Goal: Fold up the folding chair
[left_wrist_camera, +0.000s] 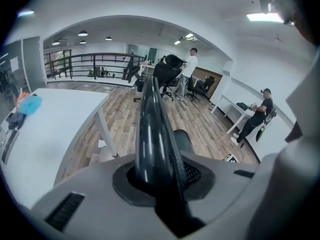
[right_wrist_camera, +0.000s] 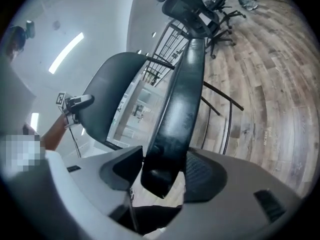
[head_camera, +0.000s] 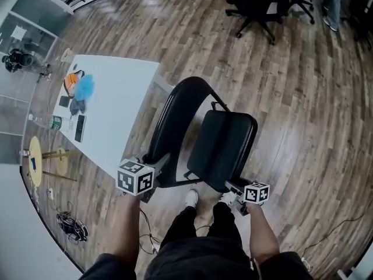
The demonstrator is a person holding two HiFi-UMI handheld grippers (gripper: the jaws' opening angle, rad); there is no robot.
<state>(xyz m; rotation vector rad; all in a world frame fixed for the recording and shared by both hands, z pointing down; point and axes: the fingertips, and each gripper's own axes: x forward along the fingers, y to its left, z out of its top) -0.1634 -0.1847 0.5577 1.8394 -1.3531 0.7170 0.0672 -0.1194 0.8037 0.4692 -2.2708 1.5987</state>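
A black folding chair [head_camera: 221,147] stands on the wood floor in front of my legs, its seat tipped up toward the curved back frame [head_camera: 175,121]. My left gripper [head_camera: 158,167] is shut on the back frame's black tube [left_wrist_camera: 152,134], which runs straight away between its jaws. My right gripper [head_camera: 234,188] holds the front edge of the padded seat [right_wrist_camera: 177,114], with both pads against it. In the right gripper view the backrest [right_wrist_camera: 107,94] shows at the left, with the left gripper [right_wrist_camera: 75,103] beside it.
A white table [head_camera: 125,107] stands close on the chair's left, bearing a blue and orange bundle [head_camera: 78,85], a bottle [head_camera: 53,122] and small dark items. An office chair [head_camera: 259,4] stands far ahead. Cables [head_camera: 73,226] lie at lower left. Two people [left_wrist_camera: 257,116] stand far off.
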